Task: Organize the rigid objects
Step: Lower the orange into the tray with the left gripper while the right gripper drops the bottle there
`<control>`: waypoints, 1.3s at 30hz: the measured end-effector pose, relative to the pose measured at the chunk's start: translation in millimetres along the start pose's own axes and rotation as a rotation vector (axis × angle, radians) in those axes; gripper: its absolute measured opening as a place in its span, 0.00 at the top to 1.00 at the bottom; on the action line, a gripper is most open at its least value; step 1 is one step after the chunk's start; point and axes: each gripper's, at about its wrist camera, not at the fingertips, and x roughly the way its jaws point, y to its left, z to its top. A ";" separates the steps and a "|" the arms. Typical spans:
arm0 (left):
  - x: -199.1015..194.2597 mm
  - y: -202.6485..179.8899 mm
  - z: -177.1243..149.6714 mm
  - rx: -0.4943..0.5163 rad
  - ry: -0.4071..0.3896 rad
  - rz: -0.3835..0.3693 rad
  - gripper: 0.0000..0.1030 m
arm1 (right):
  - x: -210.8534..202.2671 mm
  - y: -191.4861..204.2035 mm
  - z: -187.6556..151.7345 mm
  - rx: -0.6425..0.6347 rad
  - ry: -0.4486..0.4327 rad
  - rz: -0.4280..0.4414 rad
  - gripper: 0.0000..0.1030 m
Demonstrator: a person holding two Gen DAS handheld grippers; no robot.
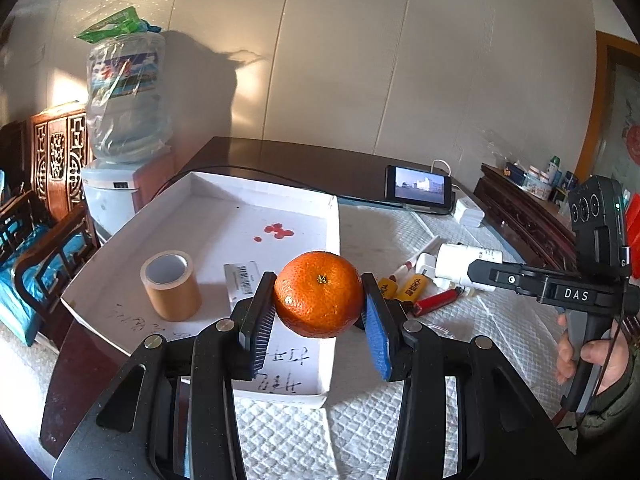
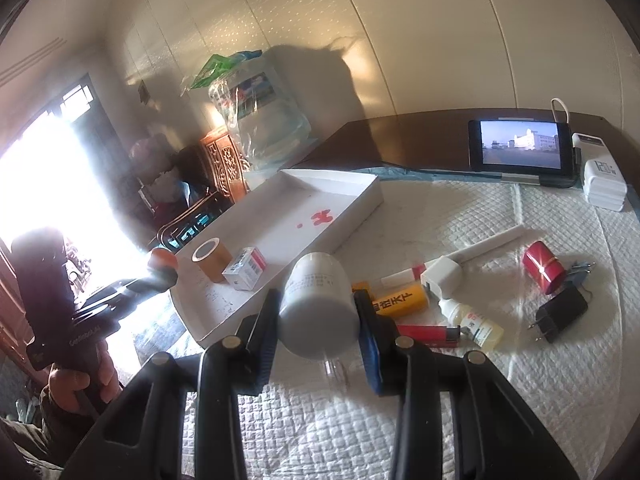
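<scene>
My left gripper (image 1: 319, 300) is shut on an orange mandarin (image 1: 319, 294) and holds it above the near right corner of the white tray (image 1: 334, 236). The tray holds a roll of brown tape (image 1: 171, 285) and a small barcode box (image 1: 242, 282). My right gripper (image 2: 317, 316) is shut on a white bottle (image 2: 318, 304), held above the quilted cloth just right of the tray (image 2: 360, 204). In the left wrist view the right gripper (image 1: 480, 276) holds that bottle (image 1: 460, 264) at the right. In the right wrist view the mandarin (image 2: 162, 262) shows at the left.
On the cloth right of the tray lie a yellow tube (image 2: 400, 300), a red lighter (image 2: 428, 334), a small dropper bottle (image 2: 474, 322), a white plug (image 2: 444, 274), a red cylinder (image 2: 542, 266) and a black charger (image 2: 560, 312). A phone (image 2: 520, 146) stands at the back.
</scene>
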 end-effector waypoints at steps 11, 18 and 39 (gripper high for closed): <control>-4.2 23.0 -2.4 -0.043 -0.007 0.036 0.60 | 6.9 14.5 7.9 -0.038 0.001 0.010 0.65; -8.6 42.9 12.6 -0.076 -0.042 0.064 0.60 | 26.5 39.2 28.1 -0.100 0.006 0.018 0.65; 103.6 99.6 75.7 -0.205 0.082 0.199 0.60 | 153.8 87.2 45.8 -0.121 0.118 0.022 0.65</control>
